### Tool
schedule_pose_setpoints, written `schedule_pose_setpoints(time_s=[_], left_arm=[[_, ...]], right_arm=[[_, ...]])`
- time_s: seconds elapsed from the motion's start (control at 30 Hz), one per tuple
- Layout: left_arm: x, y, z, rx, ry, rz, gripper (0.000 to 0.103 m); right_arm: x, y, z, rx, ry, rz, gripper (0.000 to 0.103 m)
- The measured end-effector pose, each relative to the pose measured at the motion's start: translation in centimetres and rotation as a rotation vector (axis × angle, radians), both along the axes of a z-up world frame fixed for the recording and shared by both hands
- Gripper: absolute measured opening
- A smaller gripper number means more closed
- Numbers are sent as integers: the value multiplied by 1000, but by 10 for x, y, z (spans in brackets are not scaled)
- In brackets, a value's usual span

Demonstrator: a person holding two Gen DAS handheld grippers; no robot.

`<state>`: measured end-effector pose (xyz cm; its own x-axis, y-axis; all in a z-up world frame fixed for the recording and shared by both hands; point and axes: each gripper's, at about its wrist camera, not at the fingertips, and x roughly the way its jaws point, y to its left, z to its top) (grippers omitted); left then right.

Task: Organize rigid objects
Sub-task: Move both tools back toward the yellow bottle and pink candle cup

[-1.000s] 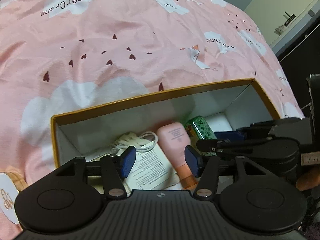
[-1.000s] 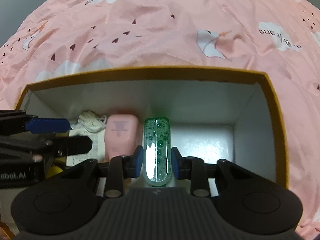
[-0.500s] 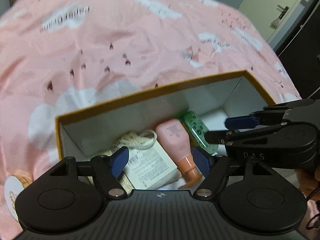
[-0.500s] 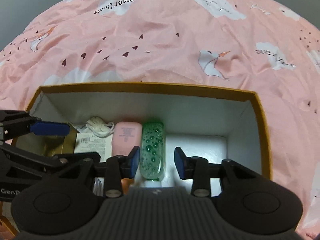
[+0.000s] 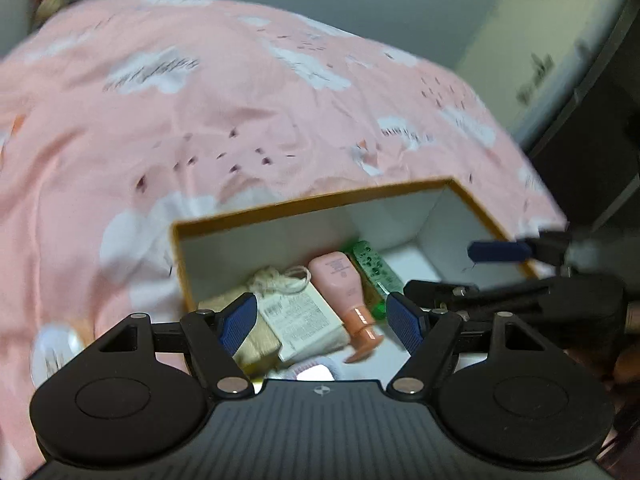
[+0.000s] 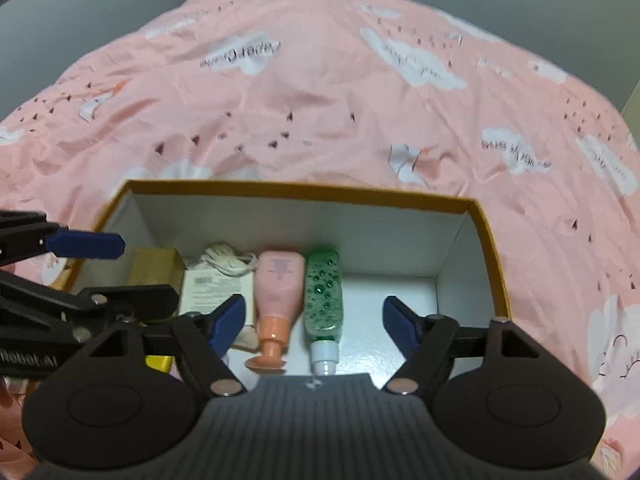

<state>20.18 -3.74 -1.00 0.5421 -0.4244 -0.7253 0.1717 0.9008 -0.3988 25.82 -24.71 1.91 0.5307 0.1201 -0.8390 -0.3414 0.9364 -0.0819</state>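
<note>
An open cardboard box [image 6: 486, 240] sits on a pink bedspread [image 6: 320, 100], its top uncovered. The right part of the box floor [image 6: 400, 292] is bare and white, between the green bottle [image 6: 323, 292] and the right wall. The left part is crowded: a pink bottle [image 6: 278, 292] lies just beside the green one, then a white packet [image 6: 214, 288] with a coiled cord [image 6: 224, 260] on it, and a tan box [image 6: 154, 266] in the left corner. Above that crowded side the left gripper [image 6: 100, 268] crosses the box edge. 4 upright walls close in the floor.
</note>
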Motion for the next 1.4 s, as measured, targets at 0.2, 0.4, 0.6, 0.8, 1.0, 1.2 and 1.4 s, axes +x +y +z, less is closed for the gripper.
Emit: schedule_pose_setpoints(time_s=[0.2, 0.4, 0.6, 0.8, 1.0, 1.2, 1.4], left_arm=[[-37, 29, 20, 85, -88, 30, 86], [-80, 73, 37, 97, -142, 124, 86], [-115, 116, 32, 57, -75, 220, 86], [-148, 141, 15, 125, -30, 261, 86], [-167, 144, -11, 185, 54, 200, 75], [-175, 157, -12, 196, 36, 236, 76], [-151, 168, -1, 342, -33, 224, 86]], right_arm=[[-39, 17, 20, 64, -102, 33, 90], [-80, 52, 26, 87, -198, 120, 94], [-121, 86, 28, 215, -226, 226, 94], [-149, 127, 14, 265, -208, 344, 94], [-167, 157, -11, 171, -216, 440, 93], [-171, 169, -24, 131, -187, 493, 93], [-155, 184, -28, 77, -175, 531, 94]])
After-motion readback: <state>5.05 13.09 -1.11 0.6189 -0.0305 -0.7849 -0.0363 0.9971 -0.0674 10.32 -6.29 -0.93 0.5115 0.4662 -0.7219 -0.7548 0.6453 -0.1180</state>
